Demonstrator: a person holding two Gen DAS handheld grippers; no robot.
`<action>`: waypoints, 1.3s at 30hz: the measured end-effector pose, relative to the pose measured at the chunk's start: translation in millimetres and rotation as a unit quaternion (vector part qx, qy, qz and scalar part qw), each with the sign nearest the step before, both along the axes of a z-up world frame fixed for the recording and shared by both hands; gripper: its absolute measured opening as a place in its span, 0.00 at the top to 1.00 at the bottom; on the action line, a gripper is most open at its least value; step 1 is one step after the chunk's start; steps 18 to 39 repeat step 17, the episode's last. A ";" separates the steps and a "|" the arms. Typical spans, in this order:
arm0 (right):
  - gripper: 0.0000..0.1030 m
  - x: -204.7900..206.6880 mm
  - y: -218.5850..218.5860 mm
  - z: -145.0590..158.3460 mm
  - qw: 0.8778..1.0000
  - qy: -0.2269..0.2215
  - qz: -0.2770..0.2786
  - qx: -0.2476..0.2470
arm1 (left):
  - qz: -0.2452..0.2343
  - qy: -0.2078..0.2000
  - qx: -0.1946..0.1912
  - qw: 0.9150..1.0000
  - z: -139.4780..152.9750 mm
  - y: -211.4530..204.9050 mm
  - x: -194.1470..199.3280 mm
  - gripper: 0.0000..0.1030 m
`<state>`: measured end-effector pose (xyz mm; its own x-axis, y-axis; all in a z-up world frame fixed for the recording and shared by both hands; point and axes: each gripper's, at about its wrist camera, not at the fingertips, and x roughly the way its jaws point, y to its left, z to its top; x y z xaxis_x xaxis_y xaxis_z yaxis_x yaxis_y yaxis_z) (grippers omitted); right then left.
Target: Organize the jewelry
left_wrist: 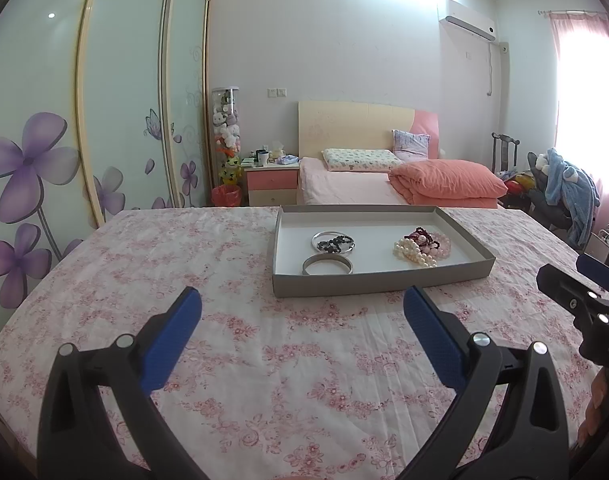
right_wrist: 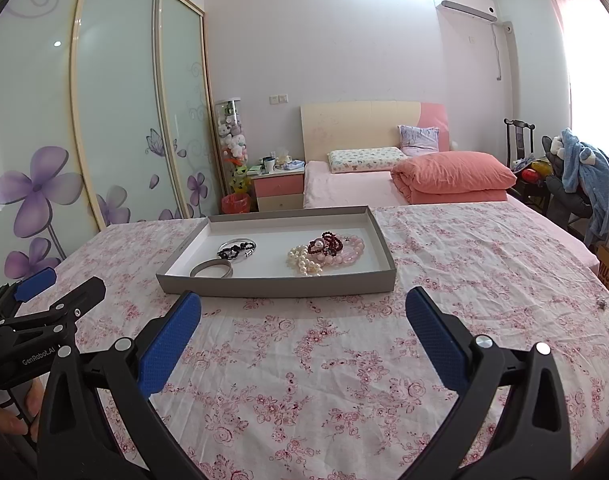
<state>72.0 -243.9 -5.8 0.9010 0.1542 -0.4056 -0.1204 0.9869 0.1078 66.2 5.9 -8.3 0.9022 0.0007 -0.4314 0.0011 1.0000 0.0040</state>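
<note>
A shallow grey tray [left_wrist: 368, 285] [right_wrist: 272, 285] with a white floor sits on the floral tablecloth. Its left half holds a silver bangle [left_wrist: 327, 267] [right_wrist: 211, 270] and a thin ring with black beads [left_wrist: 333, 242] [right_wrist: 237, 249]. Its right half holds a heap of white pearls [left_wrist: 414, 254] [right_wrist: 304, 261], dark red beads and pink beads [left_wrist: 443, 247] [right_wrist: 350, 252]. My left gripper [left_wrist: 302, 308] is open and empty, just short of the tray's near wall. My right gripper [right_wrist: 304, 310] is open and empty, also just short of the tray. Each gripper shows at the edge of the other's view.
The table's floral cloth [right_wrist: 484, 264] stretches to the right and in front of the tray. A tiny dark object [right_wrist: 603, 303] lies near the table's right edge. Behind are a bed [right_wrist: 384, 184], a nightstand [left_wrist: 270, 184], a sliding-door wardrobe [left_wrist: 116, 120] and a chair with clothes [right_wrist: 584, 176].
</note>
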 end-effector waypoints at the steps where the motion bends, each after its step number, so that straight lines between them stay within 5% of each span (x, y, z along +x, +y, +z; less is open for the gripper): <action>1: 0.02 0.3 -0.6 -0.5 1.000 0.000 0.000 0.000 | 0.000 0.000 -0.001 1.000 0.0 0.1 0.0 0.04; 39: 0.02 0.0 0.0 -2.1 1.000 0.003 0.001 0.000 | -0.006 0.000 -0.005 1.000 -2.1 -0.5 -0.4 0.04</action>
